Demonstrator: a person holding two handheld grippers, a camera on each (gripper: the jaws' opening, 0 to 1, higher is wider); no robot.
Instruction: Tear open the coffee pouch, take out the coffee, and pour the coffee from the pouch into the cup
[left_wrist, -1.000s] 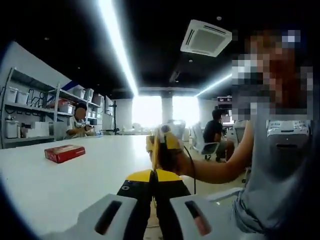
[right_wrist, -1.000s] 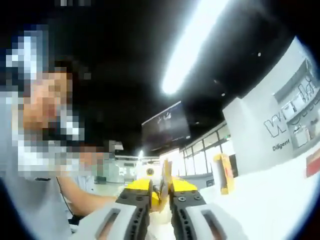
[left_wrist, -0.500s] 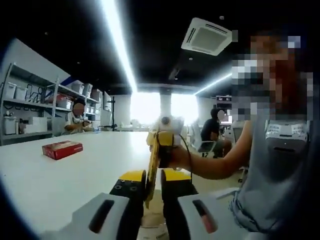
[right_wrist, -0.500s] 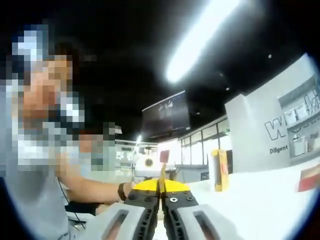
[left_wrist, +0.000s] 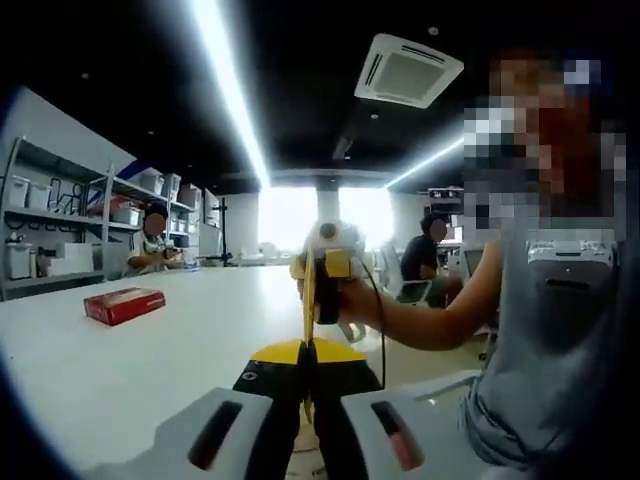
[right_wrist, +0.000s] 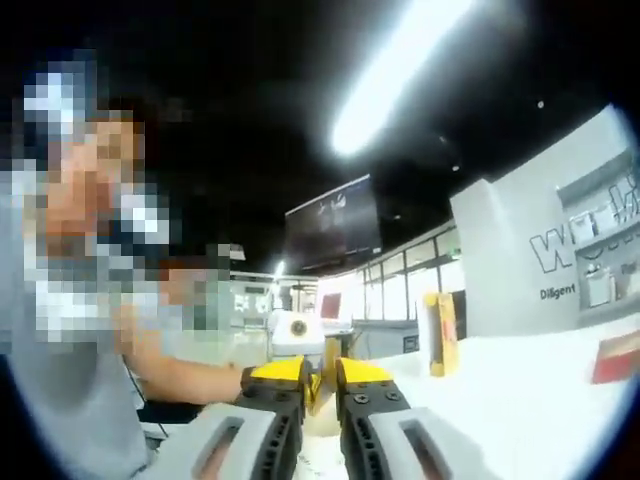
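In the left gripper view, the left gripper (left_wrist: 306, 375) has its fingers clamped on the lower edge of one thin yellow coffee pouch (left_wrist: 309, 300), which stands edge-on above the white worktop (left_wrist: 120, 360). The right gripper (left_wrist: 326, 268) comes in beyond it and pinches the pouch's upper end, so the pouch is stretched between the two, off the worktop. One red box (left_wrist: 124, 305) lies well apart near the worktop's far left edge. In the right gripper view, the right gripper (right_wrist: 320, 385) has its fingers pressed together on the same pouch (right_wrist: 329, 352), a yellow sliver rising between them, with the left gripper (right_wrist: 297, 333) just behind. One upright yellow packet (right_wrist: 440, 333) stands on the worktop (right_wrist: 520, 400) near its far edge. I cannot tell whether a tear has begun. By my judgement the work is at its first step: tearing, taking out and pouring all remain.
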